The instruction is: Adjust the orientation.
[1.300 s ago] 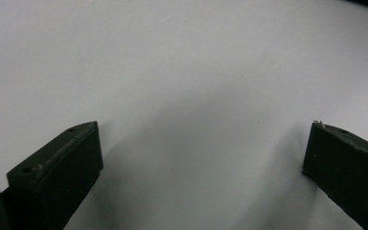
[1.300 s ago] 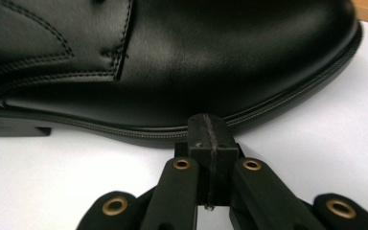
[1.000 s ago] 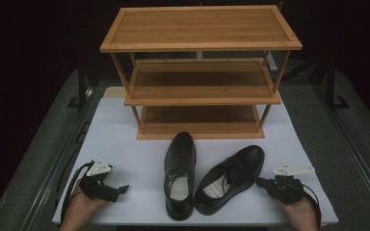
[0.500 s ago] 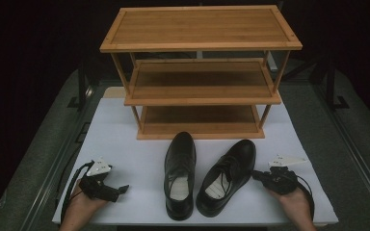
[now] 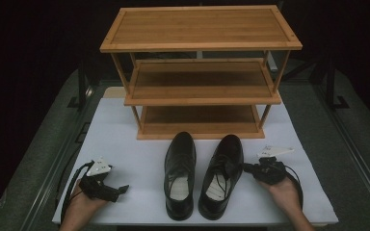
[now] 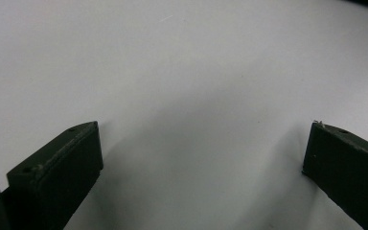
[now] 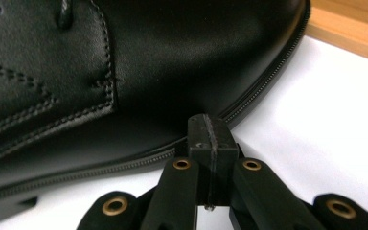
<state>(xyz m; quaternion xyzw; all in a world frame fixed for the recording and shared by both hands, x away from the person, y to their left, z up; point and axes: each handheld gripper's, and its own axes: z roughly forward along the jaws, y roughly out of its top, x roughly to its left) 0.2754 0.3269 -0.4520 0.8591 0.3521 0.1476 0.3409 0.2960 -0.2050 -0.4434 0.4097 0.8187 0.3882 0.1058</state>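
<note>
- The right shoe (image 5: pixel 220 175) is glossy black leather with laces and a pale insole; it lies on the white mat (image 5: pixel 125 139), toe toward the wooden rack (image 5: pixel 200 72).
- The right gripper (image 5: pixel 247 167), jaws pressed together, touches its outer side.
- The left shoe (image 5: pixel 179 173) lies just beside it.
- The left gripper (image 5: pixel 120 189) rests wide open, well apart.

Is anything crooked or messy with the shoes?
Nothing is spilled or broken. The right shoe sits a little askew, its toe leaning toward the left shoe, which points straight at the wooden rack. The right gripper, jaws shut, is pressed against its side.
</note>
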